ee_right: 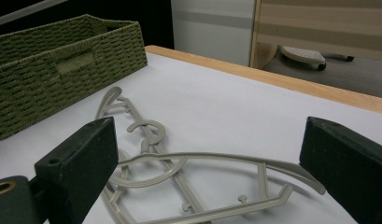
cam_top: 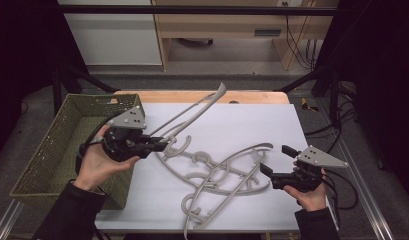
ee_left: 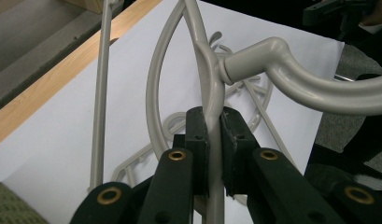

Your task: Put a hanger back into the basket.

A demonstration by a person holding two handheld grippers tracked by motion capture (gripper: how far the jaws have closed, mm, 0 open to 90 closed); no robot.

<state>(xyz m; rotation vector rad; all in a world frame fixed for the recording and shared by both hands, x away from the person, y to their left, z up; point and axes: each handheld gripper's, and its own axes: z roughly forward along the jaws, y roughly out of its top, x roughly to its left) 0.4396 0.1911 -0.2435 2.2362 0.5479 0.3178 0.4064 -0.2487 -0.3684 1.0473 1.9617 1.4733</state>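
Note:
My left gripper (cam_top: 163,145) is shut on a grey plastic hanger (cam_top: 192,112), lifted off the table and slanting up toward the far edge. In the left gripper view the jaws pinch the hanger's thin neck (ee_left: 212,100) just below its thick hook (ee_left: 296,81), my left gripper (ee_left: 214,123) closed tight. Several more grey hangers (cam_top: 224,172) lie tangled on the white sheet. My right gripper (cam_top: 276,160) stands open beside the pile's right end, holding nothing. In the right gripper view my right gripper (ee_right: 214,140) has wide-apart jaws framing the lying hangers (ee_right: 198,156).
A green woven basket (cam_top: 52,150) stands at the table's left side, under my left hand, and appears again as the basket (ee_right: 62,70) in the right gripper view. The white sheet (cam_top: 257,122) covers the table; a wooden edge (cam_top: 192,96) runs along the far side.

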